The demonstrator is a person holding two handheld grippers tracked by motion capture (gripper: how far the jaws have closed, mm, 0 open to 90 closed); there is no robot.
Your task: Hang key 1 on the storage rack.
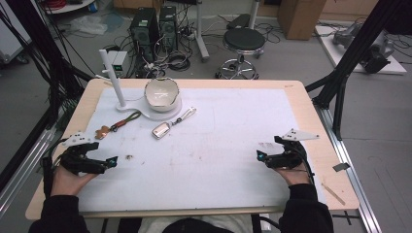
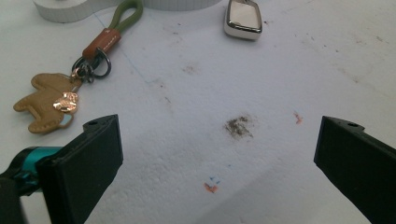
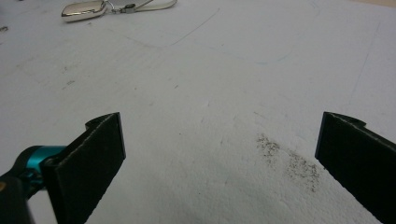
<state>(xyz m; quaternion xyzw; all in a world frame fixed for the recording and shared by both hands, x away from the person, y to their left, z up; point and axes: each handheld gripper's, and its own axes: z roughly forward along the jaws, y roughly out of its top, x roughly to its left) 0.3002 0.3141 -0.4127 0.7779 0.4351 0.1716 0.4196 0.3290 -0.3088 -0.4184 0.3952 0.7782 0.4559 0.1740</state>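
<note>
A green-looped keychain (image 1: 119, 124) (image 2: 100, 44) with a tan leather animal charm (image 2: 45, 101) lies on the white mat, left of centre. A silver key fob (image 1: 162, 130) (image 2: 243, 18) (image 3: 84, 9) with a strap lies nearer the middle. Behind them sits a white bowl (image 1: 162, 92) on a white stand base with an upright post (image 1: 111, 73). My left gripper (image 1: 112, 161) (image 2: 217, 154) rests open at the mat's front left, the keychain ahead of it. My right gripper (image 1: 260, 156) (image 3: 219, 154) rests open at the front right over bare mat.
The white mat (image 1: 218, 145) covers a wooden table (image 1: 311, 111). A small dark speck (image 1: 129, 157) lies near the left gripper. Beyond the table stand a stool (image 1: 244, 41), computer towers (image 1: 154, 26) and cables on the floor. Black frame posts (image 1: 350, 53) flank the right side.
</note>
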